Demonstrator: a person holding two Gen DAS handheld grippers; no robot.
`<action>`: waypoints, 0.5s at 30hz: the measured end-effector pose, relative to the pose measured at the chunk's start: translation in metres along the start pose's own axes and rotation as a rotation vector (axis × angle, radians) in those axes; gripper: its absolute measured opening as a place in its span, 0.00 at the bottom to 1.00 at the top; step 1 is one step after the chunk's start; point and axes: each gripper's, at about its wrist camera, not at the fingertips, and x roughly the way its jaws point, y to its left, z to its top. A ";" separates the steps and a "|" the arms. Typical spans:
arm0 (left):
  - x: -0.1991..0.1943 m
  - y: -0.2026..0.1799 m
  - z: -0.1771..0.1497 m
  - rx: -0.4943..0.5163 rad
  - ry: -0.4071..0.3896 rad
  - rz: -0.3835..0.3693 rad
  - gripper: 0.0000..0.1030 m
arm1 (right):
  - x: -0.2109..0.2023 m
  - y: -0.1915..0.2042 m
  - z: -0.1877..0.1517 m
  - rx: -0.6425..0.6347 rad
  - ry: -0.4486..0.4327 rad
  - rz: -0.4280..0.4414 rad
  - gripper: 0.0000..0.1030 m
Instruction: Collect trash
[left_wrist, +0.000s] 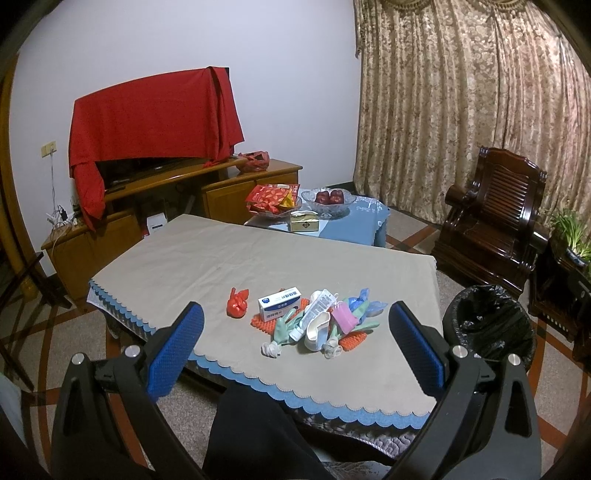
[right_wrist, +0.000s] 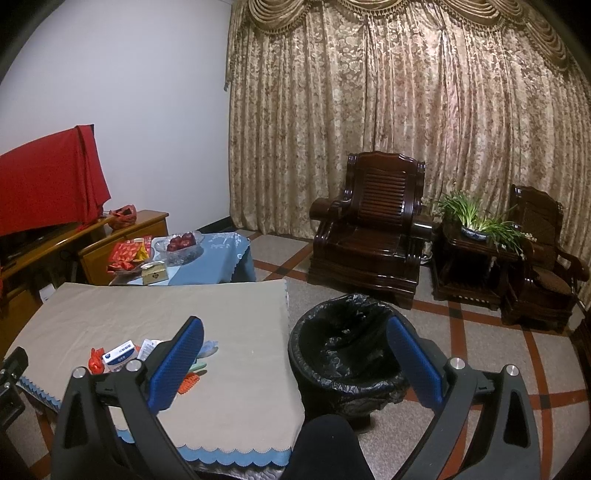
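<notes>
Both claws hang wide apart, gripping nothing: the left gripper (left_wrist: 295, 325) faces the table (left_wrist: 221, 258), the right gripper (right_wrist: 295, 343) hovers by the table's right edge. The trash pile (left_wrist: 314, 321) lies near the table's front edge; the black-lined bin (right_wrist: 343, 350) stands on the floor just right of the table.

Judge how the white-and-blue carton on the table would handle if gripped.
The white-and-blue carton looks stiff and flat-sided, so pads should hold it. Probably light, perhaps empty. It leans on other trash, so lifting may shift neighbours.
</notes>
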 end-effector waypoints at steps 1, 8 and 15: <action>0.000 0.000 0.000 0.000 0.000 0.000 0.95 | 0.000 0.000 0.000 0.000 0.000 0.000 0.94; 0.000 0.000 0.000 -0.001 0.000 0.000 0.95 | 0.000 0.001 0.000 0.000 0.001 0.000 0.94; 0.000 0.000 0.000 -0.002 0.001 -0.001 0.95 | 0.001 0.002 -0.001 0.001 0.003 0.001 0.94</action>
